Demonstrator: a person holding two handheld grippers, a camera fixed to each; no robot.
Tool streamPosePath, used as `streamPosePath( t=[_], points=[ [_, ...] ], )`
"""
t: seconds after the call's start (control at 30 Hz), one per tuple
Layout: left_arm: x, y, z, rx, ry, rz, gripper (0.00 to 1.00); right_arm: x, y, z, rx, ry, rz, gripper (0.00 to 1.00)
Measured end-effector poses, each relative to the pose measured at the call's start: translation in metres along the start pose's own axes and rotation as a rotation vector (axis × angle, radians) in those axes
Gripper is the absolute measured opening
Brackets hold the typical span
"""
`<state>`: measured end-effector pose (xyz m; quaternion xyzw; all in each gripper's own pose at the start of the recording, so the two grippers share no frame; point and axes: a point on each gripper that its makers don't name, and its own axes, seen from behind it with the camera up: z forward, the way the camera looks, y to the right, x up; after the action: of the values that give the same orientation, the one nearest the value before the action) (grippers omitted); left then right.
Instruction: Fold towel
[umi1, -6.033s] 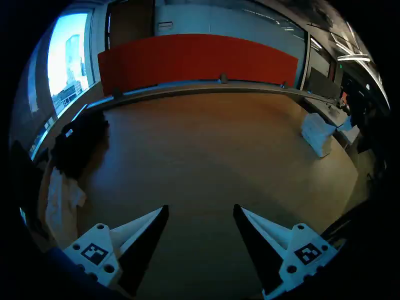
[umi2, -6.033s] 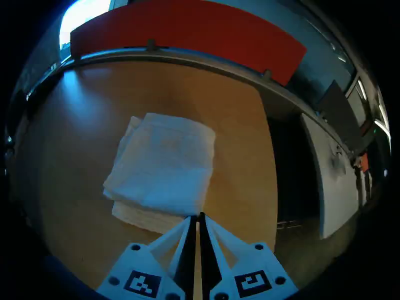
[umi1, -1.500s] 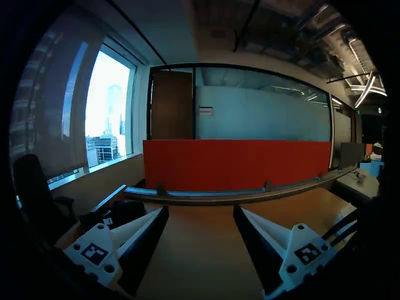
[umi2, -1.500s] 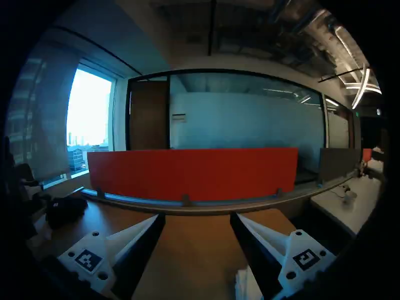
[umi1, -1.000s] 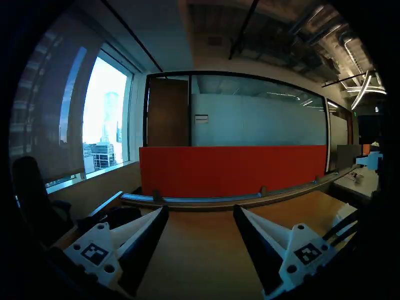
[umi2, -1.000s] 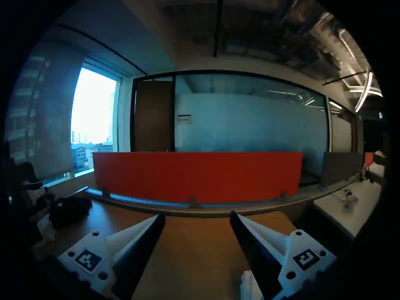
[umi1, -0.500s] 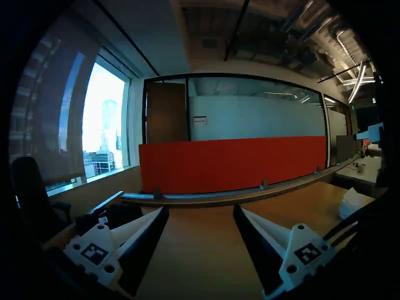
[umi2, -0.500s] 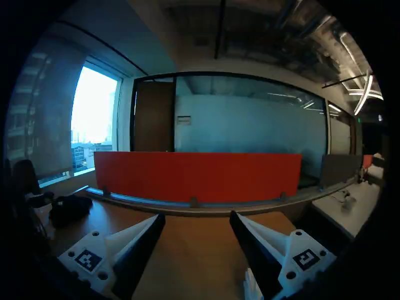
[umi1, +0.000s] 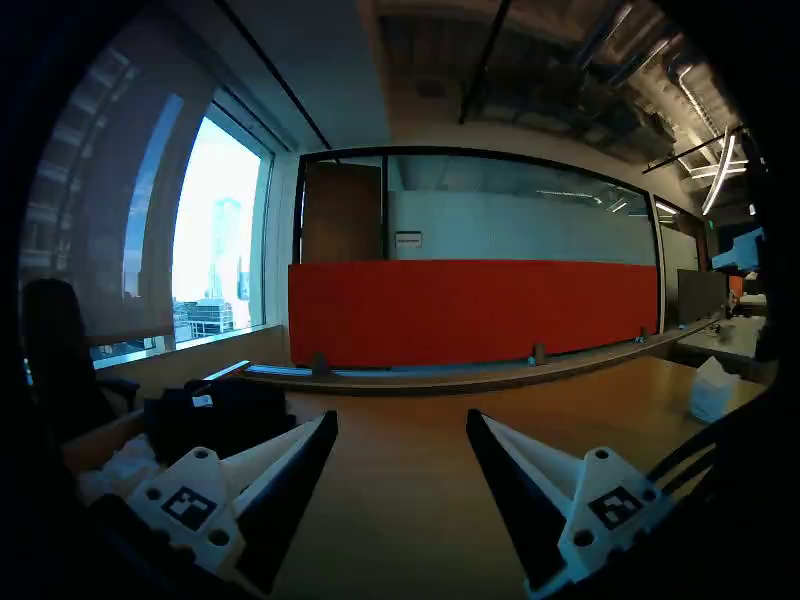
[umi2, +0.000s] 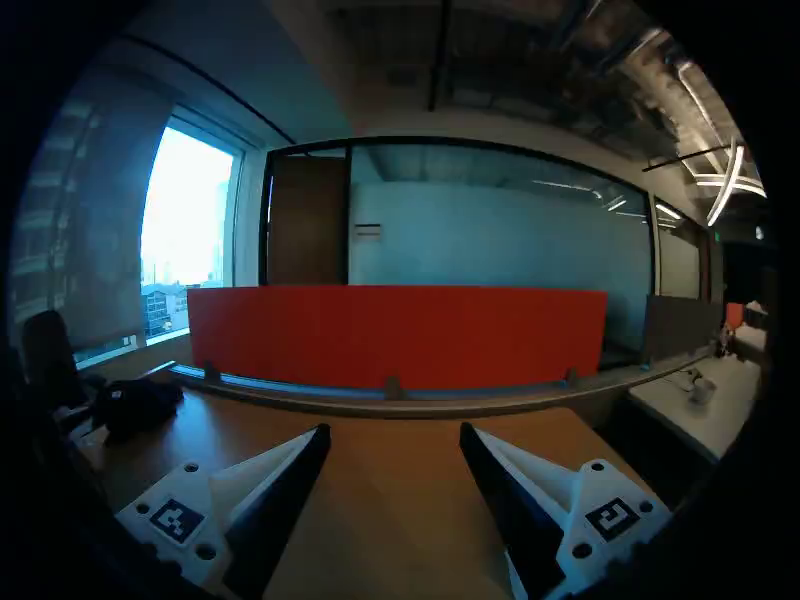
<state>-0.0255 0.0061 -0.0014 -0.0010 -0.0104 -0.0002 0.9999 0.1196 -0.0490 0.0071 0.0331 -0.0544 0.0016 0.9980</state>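
The left gripper was held level above the wooden table, its two white fingers spread wide apart at the bottom of the left gripper view with nothing between them. The towel lay as a small white folded stack on the table at the far right edge of that view, well apart from the gripper and touched by neither finger. At the lower left of the same view a black bag sat on the table, with a bit of crumpled white cloth just in front of it and a dark chair at the left edge. A red partition ran across the middle of the frame along the table's far side, with a bright window to its left and a brown door above it. In the right gripper view the right gripper also pointed across the table toward the red partition, its jaws equally parted and empty, bare wood showing in the gap. The black bag appeared at the middle left of that frame, well apart from the fingers, and a white desk stood at the right edge.
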Motion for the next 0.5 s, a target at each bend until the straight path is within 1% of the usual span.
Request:
streamPosePath(
  t=[0.2,0.27,0.5],
  points=[
    [-0.025,0.001,0.0,-0.003,0.006,-0.008,0.95,-0.016,-0.001,0.003,0.002,-0.003,-0.017,1.0],
    [-0.032,-0.001,0.0,0.001,0.008,-0.007,0.96,-0.019,0.0,0.004,-0.001,0.0,-0.022,1.0],
    [-0.049,-0.003,-0.003,0.01,0.017,-0.009,0.96,-0.029,0.002,0.005,-0.008,0.006,-0.025,1.0]
  ],
)
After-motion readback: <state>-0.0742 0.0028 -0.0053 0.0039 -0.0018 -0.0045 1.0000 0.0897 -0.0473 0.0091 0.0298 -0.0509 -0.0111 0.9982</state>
